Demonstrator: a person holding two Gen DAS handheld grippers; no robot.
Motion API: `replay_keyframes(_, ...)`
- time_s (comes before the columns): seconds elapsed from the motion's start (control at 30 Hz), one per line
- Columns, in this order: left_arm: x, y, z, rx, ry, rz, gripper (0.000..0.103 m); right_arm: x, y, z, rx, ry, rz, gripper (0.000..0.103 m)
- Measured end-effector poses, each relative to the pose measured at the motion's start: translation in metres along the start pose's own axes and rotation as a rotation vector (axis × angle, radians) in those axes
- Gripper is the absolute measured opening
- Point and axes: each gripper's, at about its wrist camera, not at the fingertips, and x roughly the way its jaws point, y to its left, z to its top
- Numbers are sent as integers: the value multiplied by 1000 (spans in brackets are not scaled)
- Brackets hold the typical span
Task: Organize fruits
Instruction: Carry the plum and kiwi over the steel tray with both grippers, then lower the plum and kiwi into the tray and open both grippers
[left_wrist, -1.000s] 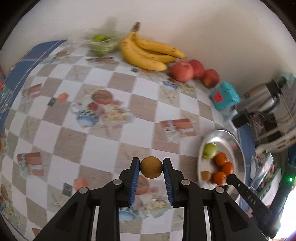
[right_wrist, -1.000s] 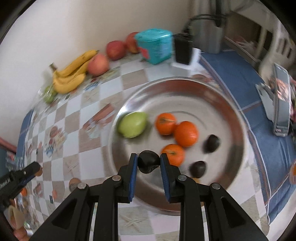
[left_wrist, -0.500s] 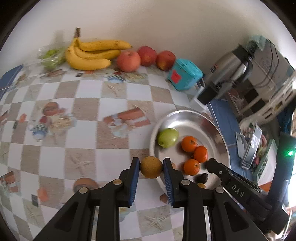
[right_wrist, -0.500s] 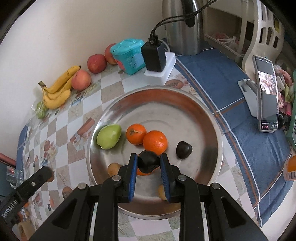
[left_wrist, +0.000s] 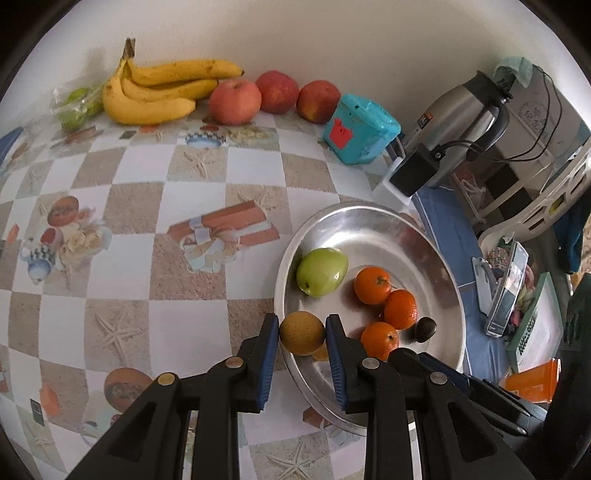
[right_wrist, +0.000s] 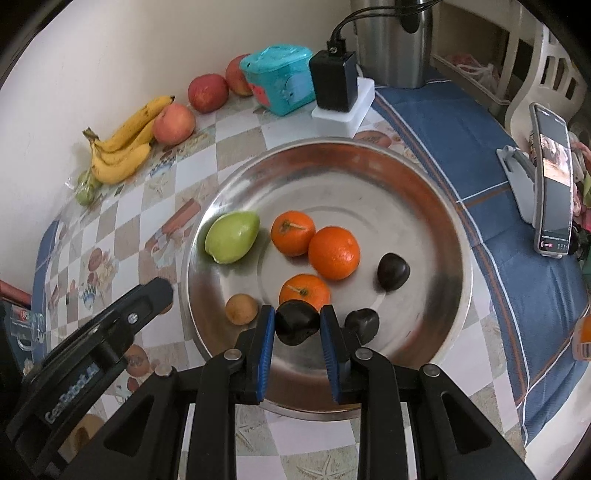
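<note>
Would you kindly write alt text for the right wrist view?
The right gripper holds a dark fruit over a steel tray containing a green mango, three oranges, two more dark fruits and a small brown fruit.

Teal container (left_wrist: 360, 130) beside black adapter (right_wrist: 333, 81) (on white base); phone (right_wrist: 553, 184) upright in stand.

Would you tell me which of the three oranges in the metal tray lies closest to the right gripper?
The lowest orange, lying right behind the dark fruit clamped in the right gripper; the other two oranges sit farther back in the tray.
</note>
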Motion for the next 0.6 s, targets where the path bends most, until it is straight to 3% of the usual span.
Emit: replay_keyframes(0.6, 4, -1, -1, 2, 2, -5, 35, 8, 4, -3, -7, 51, -1, 30)
